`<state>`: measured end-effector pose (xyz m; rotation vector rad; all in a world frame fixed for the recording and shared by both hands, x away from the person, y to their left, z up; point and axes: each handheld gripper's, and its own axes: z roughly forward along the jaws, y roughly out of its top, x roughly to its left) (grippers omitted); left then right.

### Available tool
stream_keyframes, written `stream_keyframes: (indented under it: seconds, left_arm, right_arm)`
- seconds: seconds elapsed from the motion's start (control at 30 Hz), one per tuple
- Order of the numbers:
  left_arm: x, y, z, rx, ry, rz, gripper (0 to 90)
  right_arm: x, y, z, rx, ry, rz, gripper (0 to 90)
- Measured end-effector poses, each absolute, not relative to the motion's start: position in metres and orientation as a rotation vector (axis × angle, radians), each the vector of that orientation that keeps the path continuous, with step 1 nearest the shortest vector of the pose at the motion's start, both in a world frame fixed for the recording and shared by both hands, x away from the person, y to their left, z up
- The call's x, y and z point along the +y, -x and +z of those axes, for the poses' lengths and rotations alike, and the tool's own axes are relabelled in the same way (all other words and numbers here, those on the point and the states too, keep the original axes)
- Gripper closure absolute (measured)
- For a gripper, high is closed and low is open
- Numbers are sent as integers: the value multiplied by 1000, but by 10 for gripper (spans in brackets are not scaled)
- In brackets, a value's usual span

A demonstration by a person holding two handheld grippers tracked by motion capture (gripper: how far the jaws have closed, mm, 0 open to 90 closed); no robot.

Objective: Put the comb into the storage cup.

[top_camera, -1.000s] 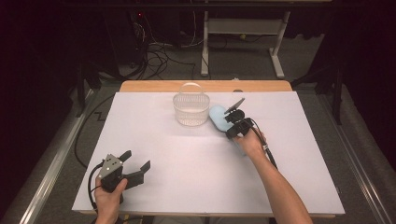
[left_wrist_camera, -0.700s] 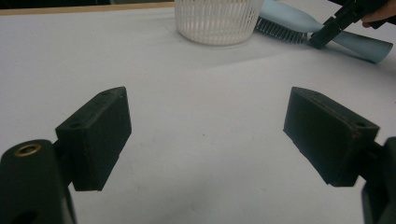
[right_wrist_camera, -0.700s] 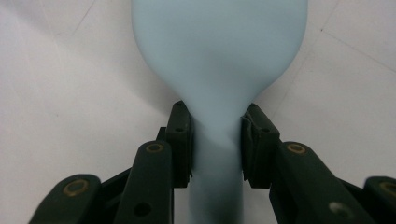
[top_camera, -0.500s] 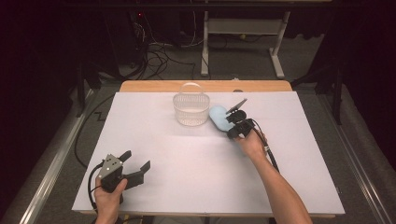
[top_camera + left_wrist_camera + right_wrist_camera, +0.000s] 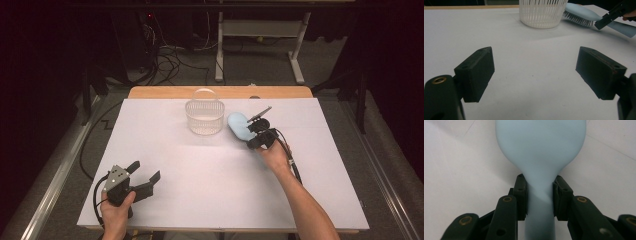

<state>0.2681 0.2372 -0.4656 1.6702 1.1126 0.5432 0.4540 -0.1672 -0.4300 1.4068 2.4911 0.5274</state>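
White paper-covered surface (image 5: 200, 190), dark room behind. Right tool (image 5: 539, 195) clamped on the narrow handle of the pale blue plastic hairbrush (image 5: 541, 150). Brush's long axis runs straight ahead of the tool, head pointing away, bristles down, beside the white slatted plastic basket (image 5: 204, 117). Left tool (image 5: 535, 72) gaping, nothing between its pads.

I look all over and I cannot read any words, numbers, or signs on anything here. Nothing has writing on it.
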Motion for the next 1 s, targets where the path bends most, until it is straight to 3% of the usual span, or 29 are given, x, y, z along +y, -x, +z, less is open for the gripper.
stream_keyframes:
  seconds: [1.0]
  left_arm:
    - [231,-268,-467,1126,-1693,568,158]
  right_arm:
    - [-197,-415,-423,2497,-1363,720,700]
